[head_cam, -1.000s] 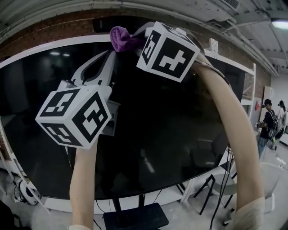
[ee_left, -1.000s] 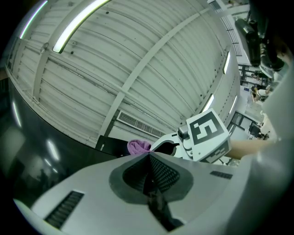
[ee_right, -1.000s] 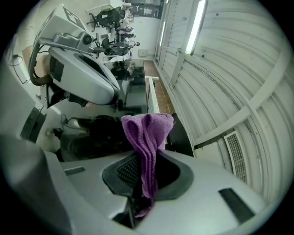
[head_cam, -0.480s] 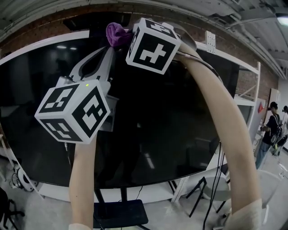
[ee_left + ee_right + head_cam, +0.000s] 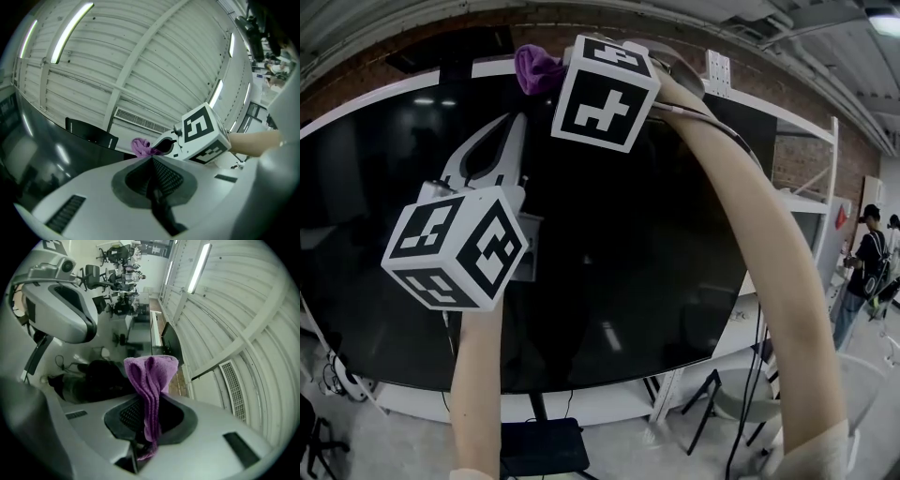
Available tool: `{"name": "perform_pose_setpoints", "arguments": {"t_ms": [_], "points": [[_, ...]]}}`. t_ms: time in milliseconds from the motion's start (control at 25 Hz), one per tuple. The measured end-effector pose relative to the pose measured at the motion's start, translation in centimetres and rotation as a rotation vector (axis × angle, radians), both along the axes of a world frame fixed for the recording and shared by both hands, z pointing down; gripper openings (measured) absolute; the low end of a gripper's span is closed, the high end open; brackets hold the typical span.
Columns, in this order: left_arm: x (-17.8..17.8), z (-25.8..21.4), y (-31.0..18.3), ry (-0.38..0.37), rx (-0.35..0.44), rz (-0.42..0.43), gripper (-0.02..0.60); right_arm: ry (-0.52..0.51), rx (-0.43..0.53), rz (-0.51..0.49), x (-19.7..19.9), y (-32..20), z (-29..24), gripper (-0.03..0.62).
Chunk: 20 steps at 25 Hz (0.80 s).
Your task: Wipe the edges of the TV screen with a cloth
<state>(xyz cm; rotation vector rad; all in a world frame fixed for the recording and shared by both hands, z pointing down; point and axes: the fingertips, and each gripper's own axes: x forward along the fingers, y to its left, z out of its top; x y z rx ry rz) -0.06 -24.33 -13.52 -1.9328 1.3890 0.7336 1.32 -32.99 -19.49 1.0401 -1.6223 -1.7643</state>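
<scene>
The big black TV screen [image 5: 656, 244] fills the head view, with a white frame along its top edge [image 5: 412, 86]. A purple cloth [image 5: 536, 67] is pressed at that top edge, and my right gripper [image 5: 150, 413] is shut on it; the folded cloth [image 5: 150, 376] sticks up out of the jaws. The right gripper's marker cube [image 5: 605, 92] hides its jaws in the head view. Lower and to the left, my left gripper [image 5: 514, 122] points up at the screen, shut with nothing in it. The left gripper view shows the cloth [image 5: 140, 146] just ahead.
A brick wall [image 5: 356, 56] lies behind the TV. The TV stand's base [image 5: 544, 448] is on the floor below. A white rack [image 5: 811, 216] and a chair [image 5: 741, 394] stand at the right, where a person [image 5: 862, 253] is also standing. Cables [image 5: 319, 375] lie at the lower left.
The right gripper with the cloth has slid a little to the left along the TV's top edge. The left gripper has stayed about where it was.
</scene>
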Motion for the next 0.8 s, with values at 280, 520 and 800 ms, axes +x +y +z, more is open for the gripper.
{"name": "perform_pose_setpoints", "arguments": {"t_ms": [280,520,800], "points": [[2.3,0.1,-0.8,-0.006,0.043,0.049,0.014,-0.062,-0.017,0.042,4.5,-1.5,0.0,0.057],[8.7,0.5,-2.2,-0.034,0.019,0.072,0.014,-0.068,-0.027,0.051,10.8,-2.7,0.3,0.057],[17.2,1.6,-4.6,-0.037,0.01,-0.074,0.014,-0.053,-0.051,-0.046,17.4,-4.8,-0.1,0.057]]}}
